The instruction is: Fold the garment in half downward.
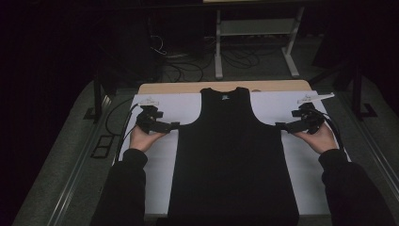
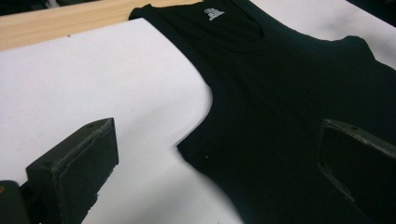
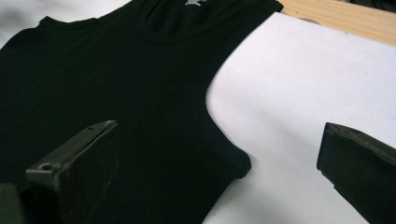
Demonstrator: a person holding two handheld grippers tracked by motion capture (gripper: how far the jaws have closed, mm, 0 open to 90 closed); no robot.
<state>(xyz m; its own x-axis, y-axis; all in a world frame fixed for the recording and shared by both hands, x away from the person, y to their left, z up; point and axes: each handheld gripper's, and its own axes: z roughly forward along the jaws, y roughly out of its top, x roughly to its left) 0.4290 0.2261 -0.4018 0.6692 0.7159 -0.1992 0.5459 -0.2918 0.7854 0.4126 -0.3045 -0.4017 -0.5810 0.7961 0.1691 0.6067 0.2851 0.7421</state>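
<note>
On the white sheet [image 1: 155, 160] we see one black tank top [image 1: 230, 155], two grippers — left gripper [image 1: 175, 125], right gripper [image 1: 279, 125] — both spread wide, empty.

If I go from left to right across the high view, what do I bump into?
Left gripper → black tank top → right gripper, all lying over the white sheet on the table.
</note>
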